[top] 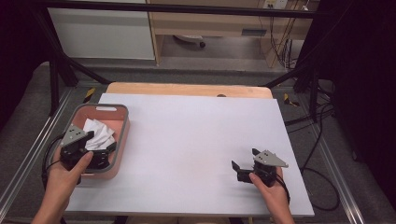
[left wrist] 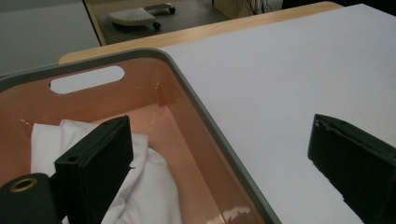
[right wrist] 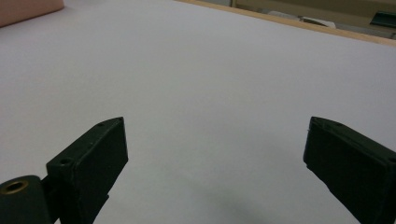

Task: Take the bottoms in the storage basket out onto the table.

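The white table [top: 196, 140] lies bare beside the pink bin [top: 122, 135], which sits at its left edge; inside the bin rests the crumpled white cloth [left wrist: 154, 191], dropped there, I judge; my left tongs [left wrist: 219, 168] hang released over the bin's rim; my right tongs [right wrist: 215, 163], released too, wait well apart from the bin.

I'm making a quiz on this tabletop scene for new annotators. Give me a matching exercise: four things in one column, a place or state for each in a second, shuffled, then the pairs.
Things
1. white cloth
2. bin
3. left gripper
4. right gripper

Places or states
A. open, above bare white table at the near right
B. crumpled inside the bin
C. open, one jaw over the cloth, the other over the table
D. on the table's left side, pink inside, grey rim

Pairs: 1-B, 2-D, 3-C, 4-A
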Motion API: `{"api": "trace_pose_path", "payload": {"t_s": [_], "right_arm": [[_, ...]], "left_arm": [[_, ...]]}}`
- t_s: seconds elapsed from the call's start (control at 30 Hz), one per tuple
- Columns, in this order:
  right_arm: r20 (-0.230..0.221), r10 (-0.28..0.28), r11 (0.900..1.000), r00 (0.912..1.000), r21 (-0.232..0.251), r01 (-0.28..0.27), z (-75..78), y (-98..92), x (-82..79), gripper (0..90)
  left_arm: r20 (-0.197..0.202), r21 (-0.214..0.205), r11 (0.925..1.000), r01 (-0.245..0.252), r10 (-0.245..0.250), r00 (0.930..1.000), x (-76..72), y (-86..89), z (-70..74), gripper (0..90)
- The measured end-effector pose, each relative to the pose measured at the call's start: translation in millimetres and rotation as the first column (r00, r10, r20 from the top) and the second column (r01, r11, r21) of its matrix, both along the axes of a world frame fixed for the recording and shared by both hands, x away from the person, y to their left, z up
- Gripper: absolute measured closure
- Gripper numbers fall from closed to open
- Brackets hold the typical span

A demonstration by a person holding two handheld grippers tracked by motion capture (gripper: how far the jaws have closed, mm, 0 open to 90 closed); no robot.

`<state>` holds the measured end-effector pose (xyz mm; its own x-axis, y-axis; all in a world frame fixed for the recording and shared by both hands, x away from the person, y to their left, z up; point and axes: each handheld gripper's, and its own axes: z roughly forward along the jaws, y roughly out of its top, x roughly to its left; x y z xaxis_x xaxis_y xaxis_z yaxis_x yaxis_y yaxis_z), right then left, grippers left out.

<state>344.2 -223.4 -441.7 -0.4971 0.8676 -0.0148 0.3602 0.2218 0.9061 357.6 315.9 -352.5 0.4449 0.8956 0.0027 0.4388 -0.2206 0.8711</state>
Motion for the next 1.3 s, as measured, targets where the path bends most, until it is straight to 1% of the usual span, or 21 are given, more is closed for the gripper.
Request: {"api": "trace_pose_path", "payload": {"t_s": [0.07, 0.13, 0.17, 0.23, 0.27, 0.33, 0.37, 0.4, 0.57, 0.67, 0.77, 0.87, 0.9, 0.93, 1.03, 1.07, 1.1, 1.17, 1.2, 1.23, 1.3], "right_arm": [[-0.004, 0.004, 1.0, 1.0, -0.008, -0.004, -0.7, 0.6, -1.1, 6.4], [-0.006, 0.006, 0.9999, 1.0, -0.015, -0.006, -1.0, 1.3, -2.0, 6.4], [-0.006, 0.006, 0.9999, 1.0, -0.015, -0.006, -1.0, 1.3, -2.0, 6.4], [0.001, 0.011, 0.9999, 0.9999, -0.013, -0.011, 1.3, 2.8, -3.1, 6.4], [0.0, 0.011, 0.9998, 0.9999, -0.013, -0.011, 1.4, 3.2, -3.3, 6.4], [-0.001, 0.014, 0.9998, 0.9999, -0.014, -0.014, 1.1, 3.8, -2.9, 6.3], [-0.002, 0.013, 0.9998, 0.9999, -0.015, -0.013, 1.0, 4.1, -2.5, 6.3], [-0.001, 0.014, 0.9998, 0.9999, -0.014, -0.014, 1.1, 4.2, -2.0, 6.3], [-0.005, 0.018, 0.9996, 0.9998, -0.02, -0.018, 0.0, 4.0, -1.6, 6.1], [-0.01, 0.025, 0.9993, 0.9996, -0.028, -0.025, -0.9, 4.5, -2.7, 5.9], [-0.009, 0.027, 0.9992, 0.9996, -0.027, -0.027, -0.6, 4.9, -3.1, 5.9], [-0.009, 0.032, 0.999, 0.9994, -0.031, -0.032, -0.1, 5.8, -2.3, 5.9], [-0.01, 0.032, 0.9991, 0.9994, -0.029, -0.032, 0.2, 6.1, -2.2, 5.8], [-0.01, 0.032, 0.9991, 0.9994, -0.029, -0.032, 0.2, 6.1, -2.2, 5.8], [-0.015, 0.038, 0.9987, 0.9992, -0.032, -0.038, -1.3, 7.0, -0.9, 5.8], [-0.015, 0.038, 0.9987, 0.9992, -0.032, -0.038, -1.3, 7.0, -0.9, 5.8], [-0.018, 0.039, 0.9985, 0.9991, -0.039, -0.039, -1.9, 6.9, -0.9, 5.7], [-0.018, 0.038, 0.9984, 0.9991, -0.042, -0.038, -1.8, 5.5, -2.8, 5.5], [-0.017, 0.038, 0.9985, 0.9991, -0.039, -0.039, -1.3, 5.1, -3.2, 5.5], [-0.017, 0.038, 0.9985, 0.9991, -0.039, -0.039, -1.3, 5.1, -3.2, 5.5], [-0.017, 0.036, 0.9987, 0.9992, -0.034, -0.037, -0.6, 5.0, -3.4, 5.4]], "left_arm": [[-0.007, 0.005, 1.0, -0.003, 0.003, 1.0, 3.3, 0.7, 0.1, 6.4], [-0.029, 0.021, 0.9997, -0.014, 0.015, 0.9995, 13.2, 2.1, 2.0, 6.6], [-0.029, 0.021, 0.9997, -0.014, 0.015, 0.9995, 13.2, 2.1, 2.0, 6.7], [-0.051, 0.039, 0.9992, -0.01, 0.012, 0.9986, 20.9, 1.7, 4.0, 6.8], [-0.061, 0.06, 0.9982, -0.007, 0.011, 0.9981, 26.2, 1.0, 6.2, 6.8], [-0.063, 0.067, 0.9977, -0.009, 0.013, 0.9979, 29.3, 0.7, 7.5, 6.8], [-0.068, 0.088, 0.996, -0.008, 0.014, 0.9976, 35.9, 0.2, 9.6, 6.9], [-0.068, 0.088, 0.996, -0.008, 0.014, 0.9976, 35.9, 0.2, 9.6, 6.9], [-0.078, 0.118, 0.9926, -0.028, 0.038, 0.9962, 50.7, 0.1, 11.4, 6.9], [-0.102, 0.147, 0.9882, -0.041, 0.057, 0.9931, 61.6, 2.7, 9.1, 7.1], [-0.116, 0.16, 0.9858, -0.051, 0.07, 0.9908, 67.2, 5.6, 7.9, 7.2], [-0.142, 0.172, 0.983, -0.065, 0.09, 0.9858, 76.7, 11.9, 4.6, 7.3], [-0.157, 0.188, 0.9793, -0.074, 0.104, 0.9821, 81.4, 15.0, 1.6, 7.3], [-0.157, 0.188, 0.9793, -0.074, 0.104, 0.9821, 81.4, 15.0, 1.6, 7.4], [-0.185, 0.21, 0.9735, -0.09, 0.13, 0.974, 89.8, 22.0, -6.4, 7.4], [-0.185, 0.21, 0.9735, -0.09, 0.13, 0.974, 89.8, 22.0, -6.4, 7.4], [-0.195, 0.221, 0.9708, -0.093, 0.137, 0.9712, 92.4, 23.8, -8.9, 7.4], [-0.216, 0.227, 0.9692, -0.095, 0.145, 0.9656, 96.1, 26.0, -12.9, 7.5], [-0.232, 0.236, 0.9669, -0.096, 0.152, 0.9607, 99.2, 27.4, -16.5, 7.6], [-0.232, 0.236, 0.9669, -0.096, 0.152, 0.9607, 99.2, 27.4, -16.5, 8.1], [-0.248, 0.244, 0.9636, -0.109, 0.171, 0.9537, 103.9, 29.3, -20.5, 8.3]]}}
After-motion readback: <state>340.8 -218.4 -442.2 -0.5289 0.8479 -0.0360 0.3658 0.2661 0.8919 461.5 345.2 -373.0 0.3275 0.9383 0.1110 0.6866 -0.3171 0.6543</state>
